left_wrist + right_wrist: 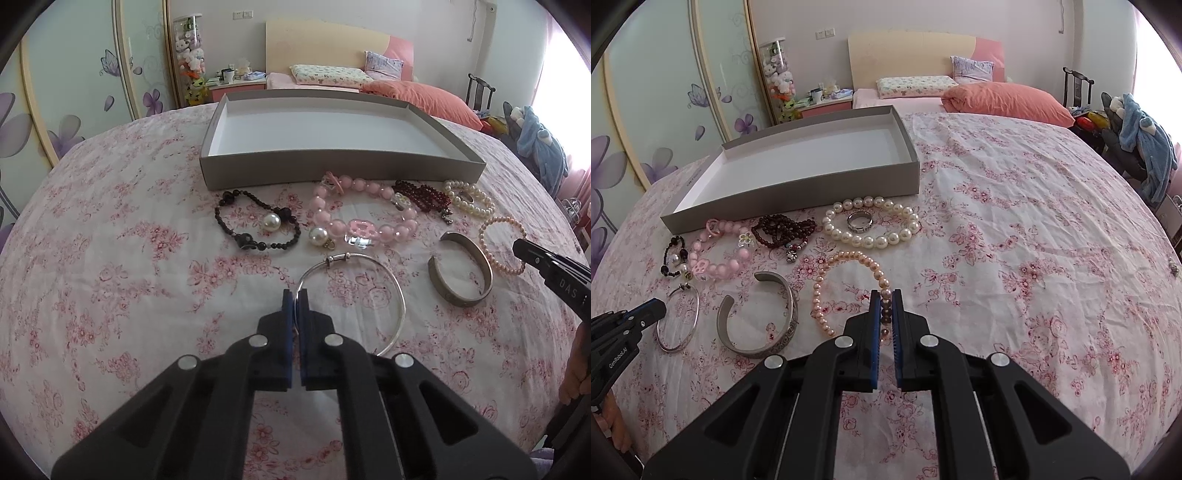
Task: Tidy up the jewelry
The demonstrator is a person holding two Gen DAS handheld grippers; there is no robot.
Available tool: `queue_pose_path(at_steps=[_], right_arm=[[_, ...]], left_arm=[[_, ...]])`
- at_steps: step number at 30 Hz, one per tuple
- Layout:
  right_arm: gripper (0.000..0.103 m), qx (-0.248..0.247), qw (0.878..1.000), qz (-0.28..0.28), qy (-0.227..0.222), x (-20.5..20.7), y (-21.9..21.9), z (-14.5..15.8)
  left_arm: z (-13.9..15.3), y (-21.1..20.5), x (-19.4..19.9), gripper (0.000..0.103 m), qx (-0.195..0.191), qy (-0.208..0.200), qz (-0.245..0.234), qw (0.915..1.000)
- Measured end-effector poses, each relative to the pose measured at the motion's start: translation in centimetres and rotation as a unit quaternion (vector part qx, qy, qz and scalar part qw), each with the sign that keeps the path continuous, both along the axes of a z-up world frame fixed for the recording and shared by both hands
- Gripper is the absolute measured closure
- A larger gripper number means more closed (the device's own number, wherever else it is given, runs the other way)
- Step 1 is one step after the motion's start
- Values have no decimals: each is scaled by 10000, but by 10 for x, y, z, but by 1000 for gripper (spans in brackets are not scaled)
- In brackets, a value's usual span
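The work surface is a bed covered by a white sheet point(1015, 229) printed with pink flowers. Nearest, the left gripper point(295, 301) is clamped on the rim of a thin silver bangle point(397, 295), and the right gripper point(885, 304) is clamped on a strand of the pink pearl bracelet point(827, 273); both pieces lie on the sheet. Between them lies an open silver cuff point(786, 325), apart from both. Behind these, in a row, lie a black bead bracelet point(236, 221), a large pink bead bracelet point(369, 221), a dark red bead bracelet point(783, 229) and a white pearl bracelet point(871, 240) encircling a silver ring point(860, 222). Just beyond the row stands an empty grey tray point(332, 166) with a white interior. Farther back are pillows point(1008, 99), a headboard point(908, 55), a wardrobe point(665, 110) with floral doors and a chair point(1078, 88).
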State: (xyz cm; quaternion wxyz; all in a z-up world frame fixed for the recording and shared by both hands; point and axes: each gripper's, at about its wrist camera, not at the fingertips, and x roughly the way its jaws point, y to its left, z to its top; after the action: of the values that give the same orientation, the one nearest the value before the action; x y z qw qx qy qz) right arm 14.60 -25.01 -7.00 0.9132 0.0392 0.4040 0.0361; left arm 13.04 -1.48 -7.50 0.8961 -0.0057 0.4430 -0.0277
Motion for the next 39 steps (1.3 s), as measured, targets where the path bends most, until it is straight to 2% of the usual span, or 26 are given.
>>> queue_pose_path(at_steps=[19,39], right_arm=[[96,202,9985,224,-459,-15,8,26],[96,295,9970,357,-620,-23,14,34]], left_arm=[[38,1,-23,99,-404,-808,-254,9956],[59,0,-37,102,-466,-1195,-280,9913]])
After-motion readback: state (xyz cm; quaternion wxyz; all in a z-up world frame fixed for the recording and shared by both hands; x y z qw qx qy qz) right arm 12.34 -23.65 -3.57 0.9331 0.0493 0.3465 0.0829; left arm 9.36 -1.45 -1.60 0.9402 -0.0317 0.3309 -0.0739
